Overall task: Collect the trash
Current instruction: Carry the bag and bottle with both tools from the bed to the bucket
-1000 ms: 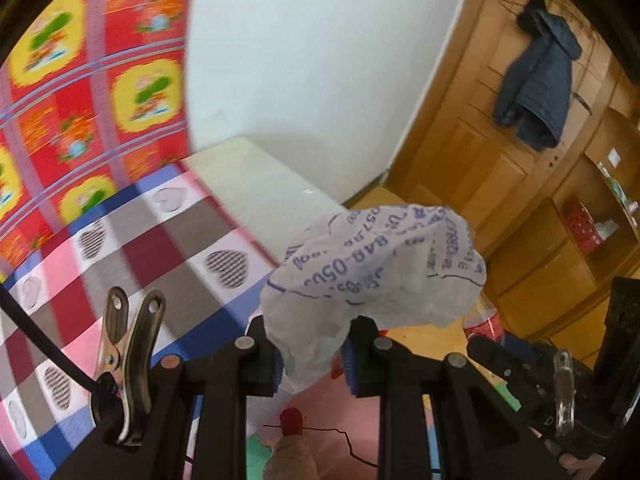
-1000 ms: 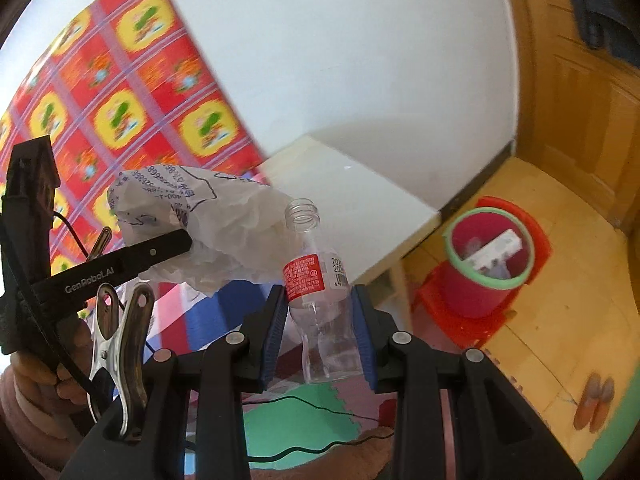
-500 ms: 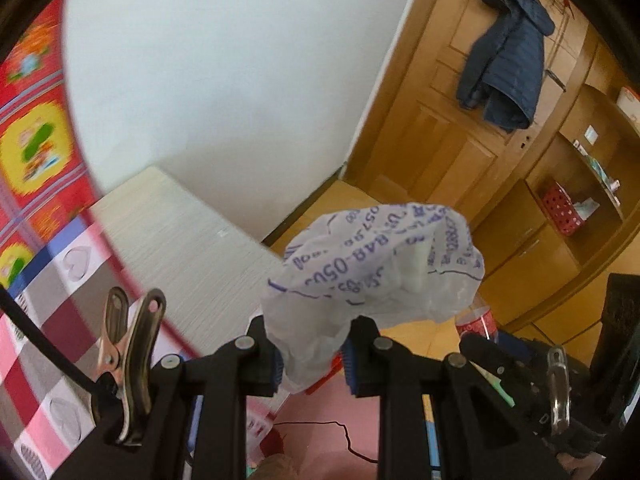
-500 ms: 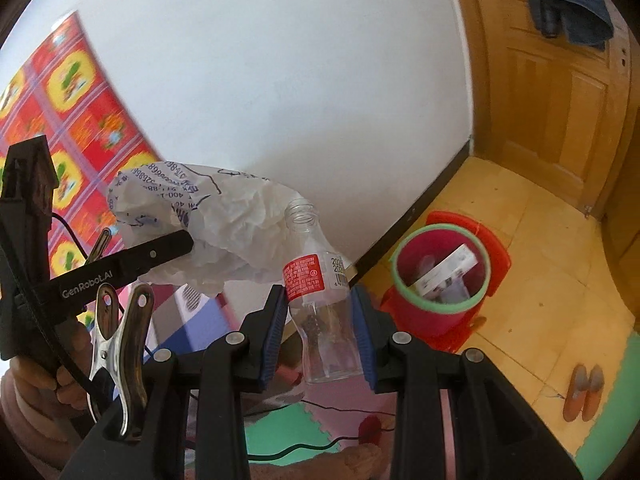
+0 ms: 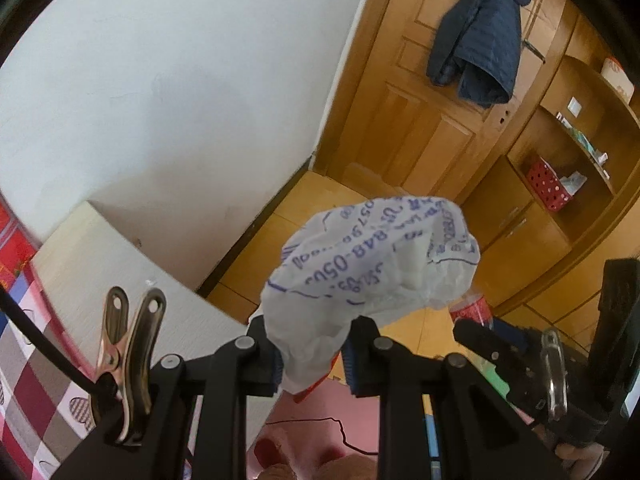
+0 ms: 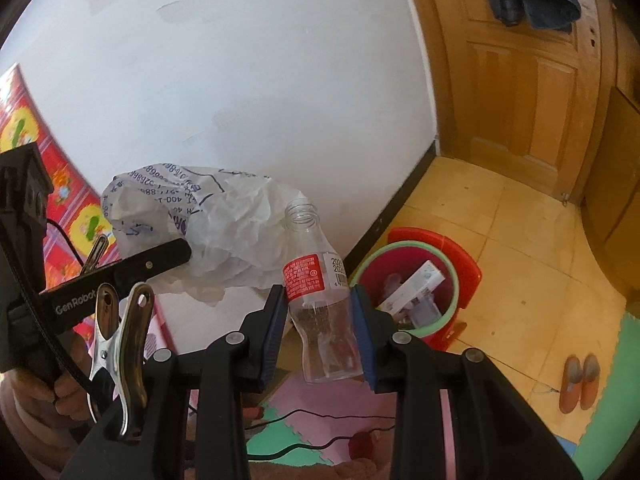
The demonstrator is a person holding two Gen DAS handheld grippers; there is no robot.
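Both hands are loaded up. The left gripper (image 5: pixel 312 360) has its jaws clamped on the bottom of a crumpled white plastic bag (image 5: pixel 372 272) with blue print, and the rest of the bag balloons out above and ahead of the jaws. The right gripper (image 6: pixel 320 332) is clamped on the lower body of an empty clear bottle (image 6: pixel 320 308) (red label, no cap), which stands roughly upright between the blue pads with its neck poking up past the fingertips.

From the right wrist view, a red bucket (image 6: pixel 452 272) with a green rim sits on the yellow tile floor just past the right-hand jaw, already holding a white box (image 6: pixel 416 286) and some other scraps. The bag and the left gripper show up off to the left of the bottle there. A pair of shoes (image 6: pixel 578 378) lies further right on the floor, and a blue jacket (image 5: pixel 476 36) hangs on the wooden door well beyond the jaws.
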